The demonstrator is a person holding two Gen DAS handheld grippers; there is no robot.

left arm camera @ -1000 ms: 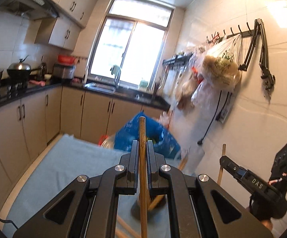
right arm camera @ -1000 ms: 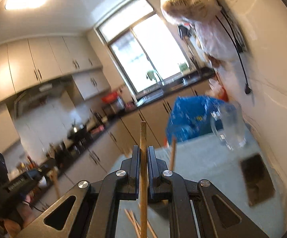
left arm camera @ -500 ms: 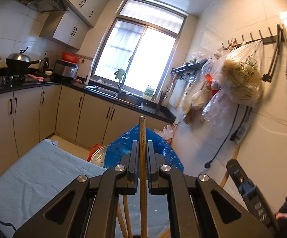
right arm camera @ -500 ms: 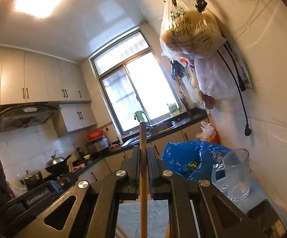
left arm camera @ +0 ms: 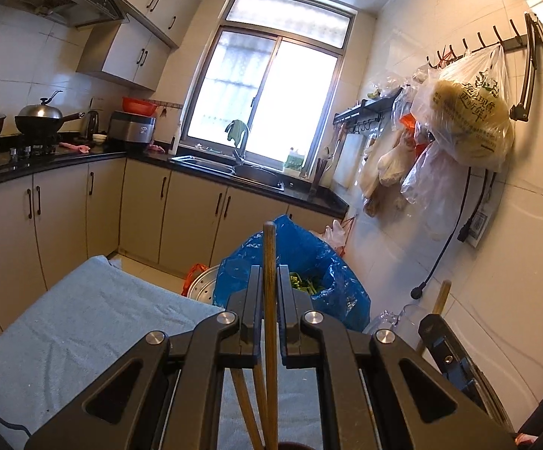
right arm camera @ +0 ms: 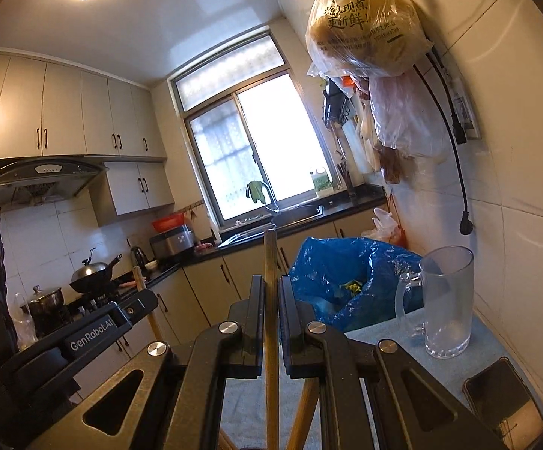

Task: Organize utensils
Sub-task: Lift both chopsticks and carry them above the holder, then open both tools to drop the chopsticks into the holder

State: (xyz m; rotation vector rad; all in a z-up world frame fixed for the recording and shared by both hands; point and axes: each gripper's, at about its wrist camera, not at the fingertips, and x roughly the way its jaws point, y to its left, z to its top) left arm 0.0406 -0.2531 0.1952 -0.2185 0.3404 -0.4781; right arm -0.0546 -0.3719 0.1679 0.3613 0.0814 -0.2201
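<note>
Two hand-held grippers (left arm camera: 270, 281) (right arm camera: 271, 288), each clamped on a chopstick (left arm camera: 269, 262) (right arm camera: 270, 262); clear jug (right arm camera: 445, 303) fully visible only at right.

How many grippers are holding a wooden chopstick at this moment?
2. The left gripper clamps one chopstick upright; the right gripper clamps another chopstick. More sticks below them are partly hidden.

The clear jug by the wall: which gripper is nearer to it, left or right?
Right. The right gripper has the jug close by, just to its right on the cloth. The left gripper is farther: in its view the right gripper stands between it and the jug.
</note>
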